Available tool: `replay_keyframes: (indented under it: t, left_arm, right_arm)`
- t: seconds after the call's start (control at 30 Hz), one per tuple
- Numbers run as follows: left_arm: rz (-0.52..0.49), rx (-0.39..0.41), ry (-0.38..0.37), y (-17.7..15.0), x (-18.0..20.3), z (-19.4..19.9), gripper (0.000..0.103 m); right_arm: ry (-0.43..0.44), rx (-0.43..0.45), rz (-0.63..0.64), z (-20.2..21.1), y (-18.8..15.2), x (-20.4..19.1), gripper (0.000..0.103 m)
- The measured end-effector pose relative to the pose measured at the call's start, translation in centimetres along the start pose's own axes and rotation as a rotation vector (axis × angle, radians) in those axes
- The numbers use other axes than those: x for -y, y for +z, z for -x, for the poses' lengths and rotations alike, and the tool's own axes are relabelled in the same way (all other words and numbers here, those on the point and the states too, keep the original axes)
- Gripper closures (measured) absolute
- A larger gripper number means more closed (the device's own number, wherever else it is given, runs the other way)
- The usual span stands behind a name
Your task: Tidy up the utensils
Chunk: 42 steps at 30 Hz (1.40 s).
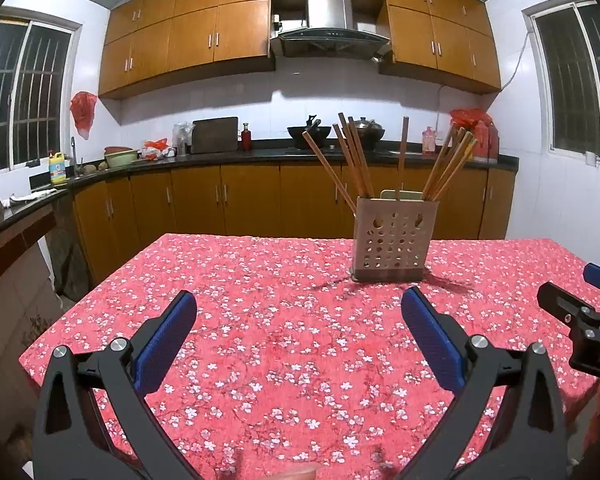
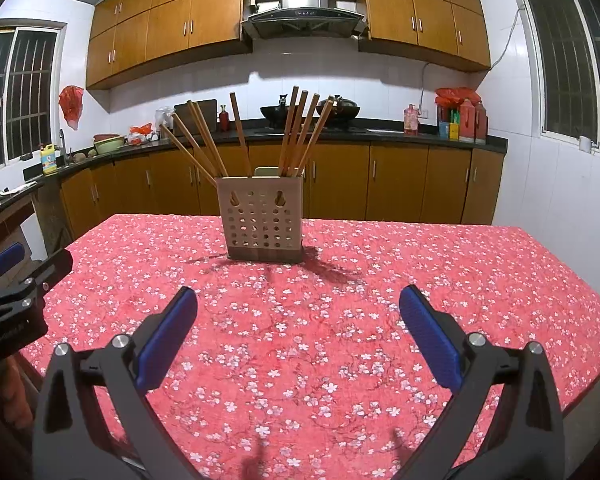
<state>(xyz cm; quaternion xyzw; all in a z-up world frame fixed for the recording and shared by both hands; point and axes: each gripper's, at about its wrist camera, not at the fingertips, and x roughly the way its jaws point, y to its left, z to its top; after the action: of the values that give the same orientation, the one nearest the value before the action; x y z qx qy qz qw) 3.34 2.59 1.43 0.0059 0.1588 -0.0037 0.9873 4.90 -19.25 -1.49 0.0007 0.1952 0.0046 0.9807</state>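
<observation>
A beige perforated utensil holder [image 1: 391,240] [image 2: 263,222] stands upright on the table, holding several wooden chopsticks [image 1: 356,160] [image 2: 296,132] that fan out left and right. My left gripper [image 1: 298,300] hovers over the cloth, short of the holder and to its left, open with nothing between its blue pads. My right gripper [image 2: 298,296] is likewise open and empty, a little short of the holder and to its right. In the left wrist view the right gripper [image 1: 580,312] shows at the right edge; in the right wrist view the left gripper [image 2: 16,288] shows at the left edge.
The table [image 1: 260,340] [image 2: 420,280] wears a red cloth with white blossoms. Behind it runs a dark counter [image 1: 228,154] with bottles, bowls, a wok and a cutting board, over wooden cabinets. Barred windows flank the room.
</observation>
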Motion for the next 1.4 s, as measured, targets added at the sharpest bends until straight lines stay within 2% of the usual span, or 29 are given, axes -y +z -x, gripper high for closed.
replay_keyframes:
  t: [1.4]
  left_arm:
    - [0.006, -0.016, -0.007, -0.12, 0.72, -0.23, 0.002]
  right_arm:
    - [-0.003, -0.004, -0.014, -0.09, -0.21, 0.20, 0.004]
